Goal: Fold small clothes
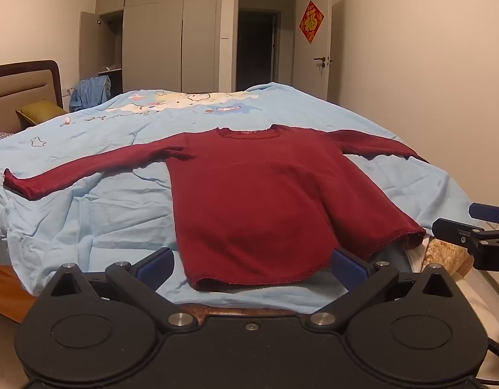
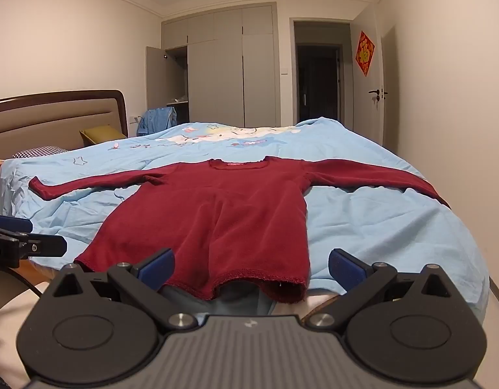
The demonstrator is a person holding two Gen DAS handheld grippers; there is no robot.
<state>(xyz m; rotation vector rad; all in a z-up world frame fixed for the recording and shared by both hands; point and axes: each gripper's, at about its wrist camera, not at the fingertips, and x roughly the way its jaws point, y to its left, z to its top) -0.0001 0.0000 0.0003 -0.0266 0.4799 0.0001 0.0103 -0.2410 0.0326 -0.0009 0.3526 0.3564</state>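
The left tongs (image 1: 251, 264) are held with fingers spread wide apart, empty, just short of the hem of a dark red long-sleeved top (image 1: 259, 207). The right tongs (image 2: 251, 267) are likewise spread apart and empty at the same hem. The top is laid flat, sleeves stretched out to both sides, on a light blue bedsheet (image 1: 87, 223) near the bed's front edge.

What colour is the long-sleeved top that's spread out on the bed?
Dark red, a plain maroon long-sleeved knit top, clearest in the right wrist view.
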